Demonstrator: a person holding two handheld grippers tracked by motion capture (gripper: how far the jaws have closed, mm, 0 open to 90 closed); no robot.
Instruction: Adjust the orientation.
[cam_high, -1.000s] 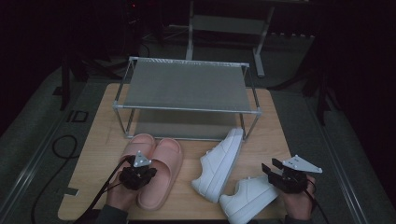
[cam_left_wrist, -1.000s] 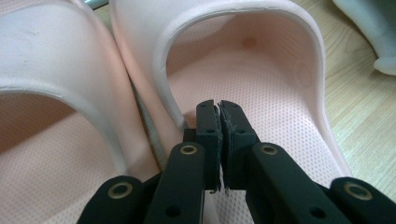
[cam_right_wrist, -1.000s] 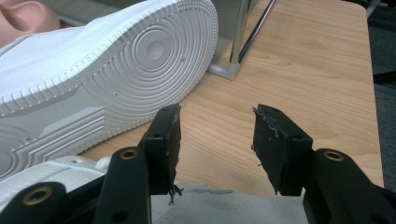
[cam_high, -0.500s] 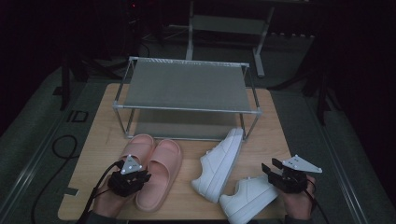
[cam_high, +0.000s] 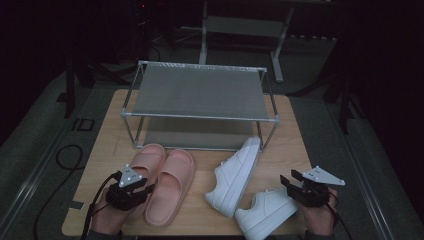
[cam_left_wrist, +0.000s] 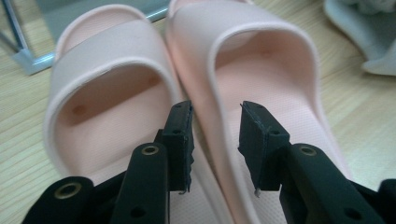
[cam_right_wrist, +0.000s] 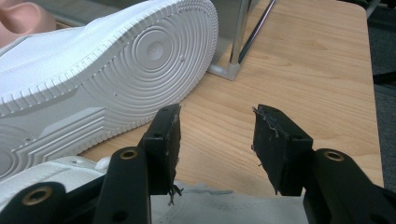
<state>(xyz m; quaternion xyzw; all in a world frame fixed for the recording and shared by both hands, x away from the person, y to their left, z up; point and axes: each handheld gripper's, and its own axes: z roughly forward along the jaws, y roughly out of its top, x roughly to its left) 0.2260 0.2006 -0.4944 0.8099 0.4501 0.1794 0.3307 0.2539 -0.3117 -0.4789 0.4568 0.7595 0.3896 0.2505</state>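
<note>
A: What has changed at the near edge of the table (cam_high: 100, 165)?

B: The left gripper (cam_high: 134, 192) has just been opening; its jaws straddle the right slipper's (cam_left_wrist: 261, 79) inner rim without pressing it. The pair looks released, near the front-left corner.

A: And the right gripper (cam_high: 300, 186)?

B: Parted, empty, over the near sneaker (cam_high: 265, 215). Farther back, the rack (cam_high: 200, 92) leaves its lower shelf free.

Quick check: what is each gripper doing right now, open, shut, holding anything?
Left gripper: open, jaws just opening, astride the pink rubber slide sandal's rim, not pressing.
Right gripper: open, holding nothing.
</note>
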